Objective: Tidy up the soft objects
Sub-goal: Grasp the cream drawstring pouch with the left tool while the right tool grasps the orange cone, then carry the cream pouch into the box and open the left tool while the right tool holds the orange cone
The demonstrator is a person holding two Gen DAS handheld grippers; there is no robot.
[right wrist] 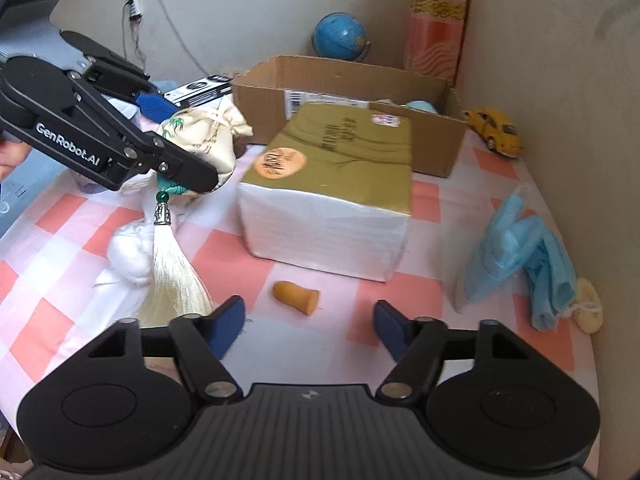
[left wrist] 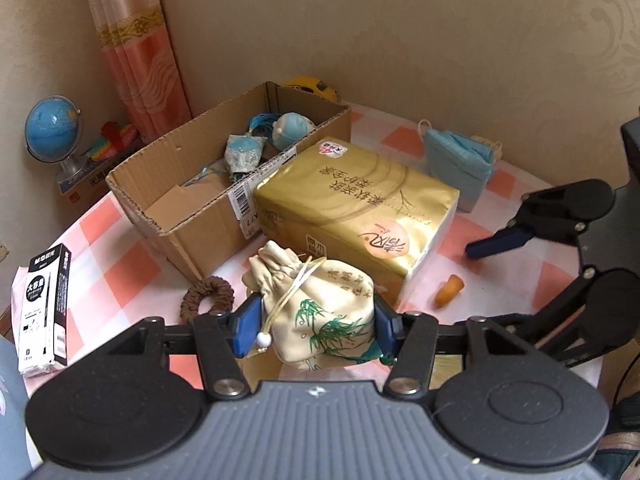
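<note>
My left gripper is shut on a cream drawstring pouch with green bamboo print, held above the table; in the right wrist view the pouch hangs with a tassel below it. My right gripper is open and empty, low over the table, near a small orange cone. The open cardboard box holds a blue plush and a teal sachet. A blue face mask lies at the right, and a brown scrunchie beside the box.
A gold tissue pack lies between box and grippers. A pen box stands at the left edge. A yellow toy car, a globe, white wadding and a curtain are around.
</note>
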